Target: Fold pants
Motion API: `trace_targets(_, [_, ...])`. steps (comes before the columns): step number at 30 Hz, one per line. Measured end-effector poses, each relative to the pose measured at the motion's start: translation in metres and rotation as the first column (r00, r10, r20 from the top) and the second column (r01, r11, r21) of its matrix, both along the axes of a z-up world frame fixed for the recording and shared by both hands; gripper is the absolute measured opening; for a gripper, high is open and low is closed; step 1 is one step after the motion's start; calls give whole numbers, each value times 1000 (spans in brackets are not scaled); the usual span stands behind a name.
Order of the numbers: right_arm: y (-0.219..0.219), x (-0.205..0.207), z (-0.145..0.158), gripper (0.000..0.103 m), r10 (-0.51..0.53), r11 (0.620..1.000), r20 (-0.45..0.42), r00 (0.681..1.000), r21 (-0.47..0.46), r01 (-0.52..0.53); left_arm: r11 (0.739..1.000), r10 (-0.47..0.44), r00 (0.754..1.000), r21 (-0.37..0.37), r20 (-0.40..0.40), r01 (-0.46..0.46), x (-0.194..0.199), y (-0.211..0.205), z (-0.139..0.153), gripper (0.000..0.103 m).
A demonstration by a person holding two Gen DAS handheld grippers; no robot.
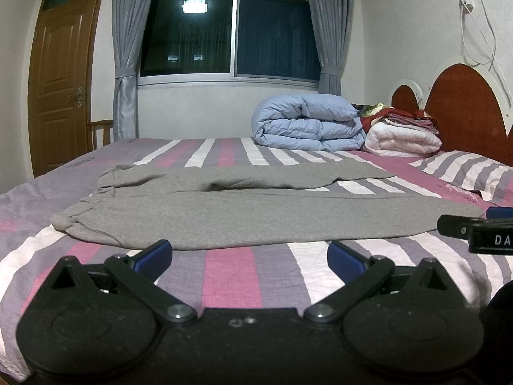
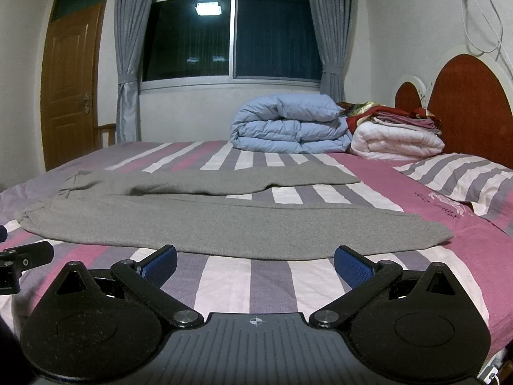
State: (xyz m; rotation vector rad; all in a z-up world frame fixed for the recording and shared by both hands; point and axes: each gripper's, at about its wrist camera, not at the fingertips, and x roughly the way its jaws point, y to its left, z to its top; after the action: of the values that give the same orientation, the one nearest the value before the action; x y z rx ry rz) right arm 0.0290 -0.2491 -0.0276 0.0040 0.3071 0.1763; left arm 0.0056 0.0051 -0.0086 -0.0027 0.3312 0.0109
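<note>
grey pants (image 1: 243, 215) spread flat across the striped bed (image 1: 231, 276), left gripper (image 1: 250, 256) and right gripper (image 2: 255, 261) both level, low at the near edge, jaws wide, holding nothing

Matt grey knit-cloth pants (image 1: 243, 211) on striped woven bedsheet (image 1: 231, 276); glossy wooden door (image 1: 61, 73).

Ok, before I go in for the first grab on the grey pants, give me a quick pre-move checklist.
1. Left gripper open, nothing held: ok.
2. Right gripper open, nothing held: ok.
3. Grey pants spread flat on the striped bedsheet, both legs visible: ok.
4. Near leg's edge clear ahead of both grippers: ok.
5. Far leg smooth: not ok, a ridge at mid-length.
6. Blue duvet apart from the pants: ok.
</note>
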Motion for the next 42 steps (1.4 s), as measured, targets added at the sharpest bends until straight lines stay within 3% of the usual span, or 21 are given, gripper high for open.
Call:
trace_targets(31, [0, 1, 0, 103, 2, 1000, -2, 1000, 0, -2, 1000, 5, 1000, -10, -26, -5, 2, 1, -3, 97])
trace_targets(37, [5, 2, 5, 103, 72, 997, -17, 997, 22, -72, 997, 30, 996, -73, -81, -36, 9, 14, 2, 97])
trace_targets(39, [4, 10, 8, 103, 100, 995, 0, 995, 18, -99, 994, 79, 993, -66, -90, -85, 14, 22, 6, 97])
trace_targets(42, [-1, 34, 10, 103, 137, 990, -22, 990, 16, -137, 994, 81, 992, -64, -100, -88, 30, 41, 15, 97])
